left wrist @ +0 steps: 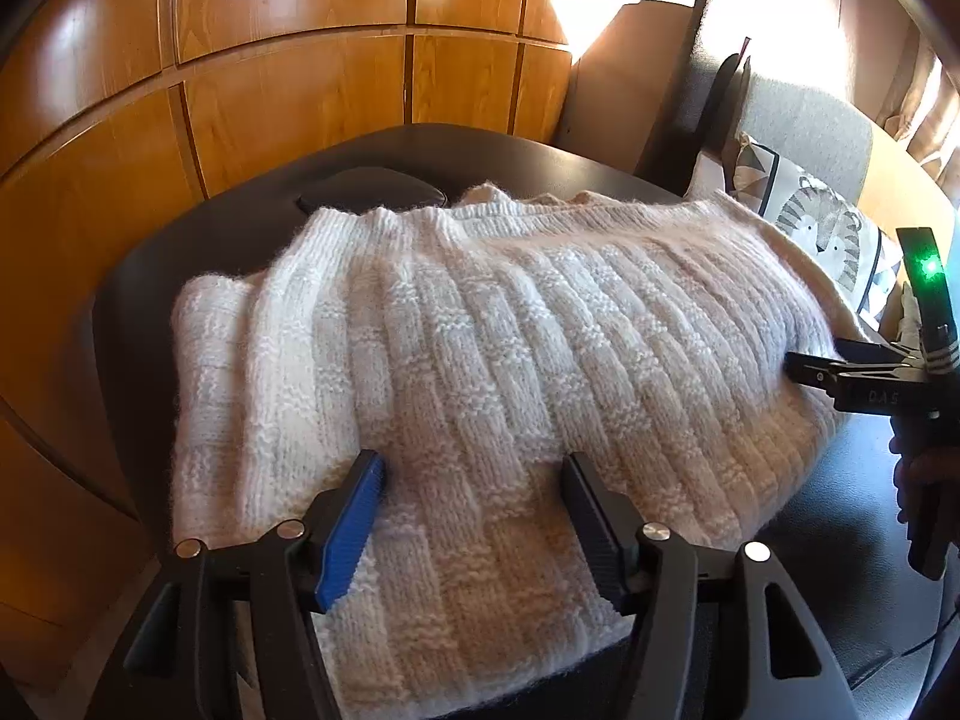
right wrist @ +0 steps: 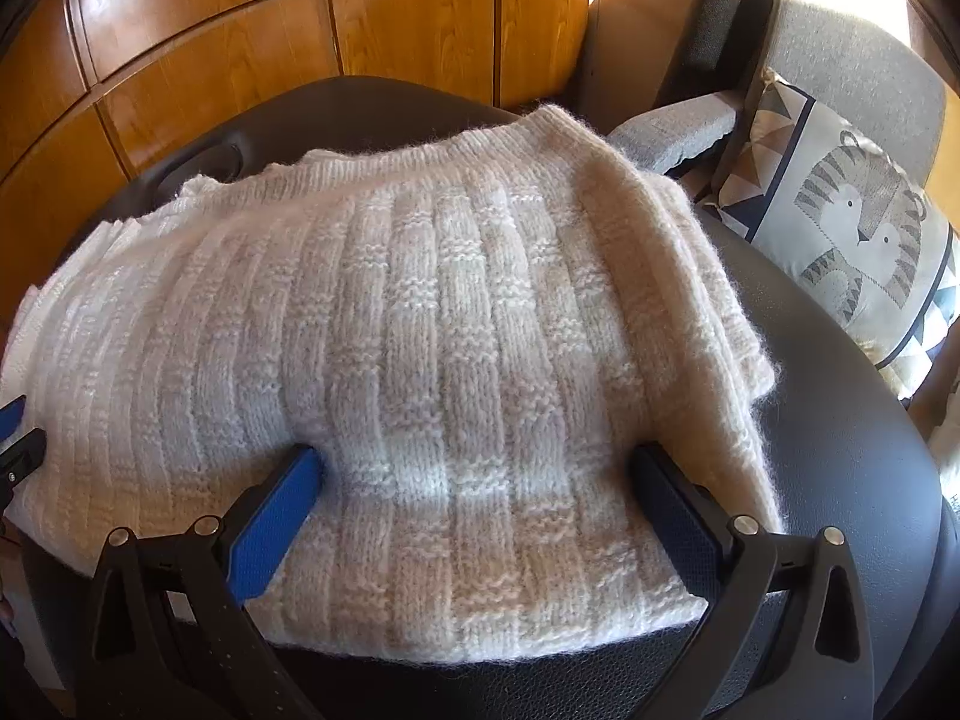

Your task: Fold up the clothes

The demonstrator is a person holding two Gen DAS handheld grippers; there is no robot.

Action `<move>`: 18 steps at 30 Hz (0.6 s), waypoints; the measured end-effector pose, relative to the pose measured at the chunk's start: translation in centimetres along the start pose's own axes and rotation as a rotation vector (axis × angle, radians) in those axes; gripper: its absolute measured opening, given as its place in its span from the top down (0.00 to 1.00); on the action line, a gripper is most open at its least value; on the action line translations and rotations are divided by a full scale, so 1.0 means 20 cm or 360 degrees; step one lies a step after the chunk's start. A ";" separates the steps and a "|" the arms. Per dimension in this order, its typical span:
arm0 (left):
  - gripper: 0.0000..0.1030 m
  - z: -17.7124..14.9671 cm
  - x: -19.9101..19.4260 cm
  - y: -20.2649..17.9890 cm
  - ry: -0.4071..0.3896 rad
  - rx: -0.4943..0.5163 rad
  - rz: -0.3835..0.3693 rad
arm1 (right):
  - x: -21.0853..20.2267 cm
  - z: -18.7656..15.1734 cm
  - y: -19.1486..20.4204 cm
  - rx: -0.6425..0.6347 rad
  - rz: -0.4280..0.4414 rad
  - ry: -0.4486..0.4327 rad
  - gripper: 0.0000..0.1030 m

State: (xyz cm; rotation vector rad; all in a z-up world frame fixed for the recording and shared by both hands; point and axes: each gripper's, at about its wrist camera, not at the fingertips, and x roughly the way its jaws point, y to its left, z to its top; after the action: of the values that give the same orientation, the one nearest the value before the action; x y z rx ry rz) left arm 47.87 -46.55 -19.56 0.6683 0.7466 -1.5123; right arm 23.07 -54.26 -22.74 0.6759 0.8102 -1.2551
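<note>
A cream knitted sweater [left wrist: 480, 348] lies folded on a dark round table [left wrist: 420, 150]; it also fills the right wrist view [right wrist: 390, 330]. My left gripper [left wrist: 474, 468] is open, its fingers resting on the sweater's near edge with knit between them, not pinched. My right gripper [right wrist: 477, 462] is open too, its fingers spread wide over the near edge of the sweater. In the left wrist view the right gripper [left wrist: 804, 369] shows at the sweater's right side. The left gripper's tip [right wrist: 18, 432] shows at the left edge of the right wrist view.
Wooden wall panels [left wrist: 270, 60] stand close behind the table. A grey armchair [right wrist: 840, 60] with a tiger-print cushion [right wrist: 852, 228] sits to the right. A dark oval recess [left wrist: 372, 195] lies in the table behind the sweater.
</note>
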 end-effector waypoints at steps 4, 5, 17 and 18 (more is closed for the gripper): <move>0.17 0.01 0.03 -0.07 0.0064 0.0113 0.0033 | -0.01 -0.02 -0.01 0.0008 0.0000 -0.0025 0.00; 0.17 0.02 0.04 -0.09 0.0078 0.0126 0.0054 | -0.02 -0.02 -0.01 0.0007 0.0003 -0.0025 0.00; 0.15 0.08 0.06 -0.09 0.0223 -0.0041 0.0113 | -0.24 -0.12 0.01 0.0103 0.0033 -0.0001 0.00; 0.15 0.08 0.05 -0.09 0.0232 -0.0066 0.0115 | -0.26 -0.13 0.02 0.0106 0.0034 0.0005 0.00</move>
State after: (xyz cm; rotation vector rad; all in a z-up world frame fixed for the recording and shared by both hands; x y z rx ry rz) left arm 46.06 -48.40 -19.24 0.7722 0.8534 -1.3895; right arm 22.40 -49.27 -19.81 0.7384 0.7644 -1.2661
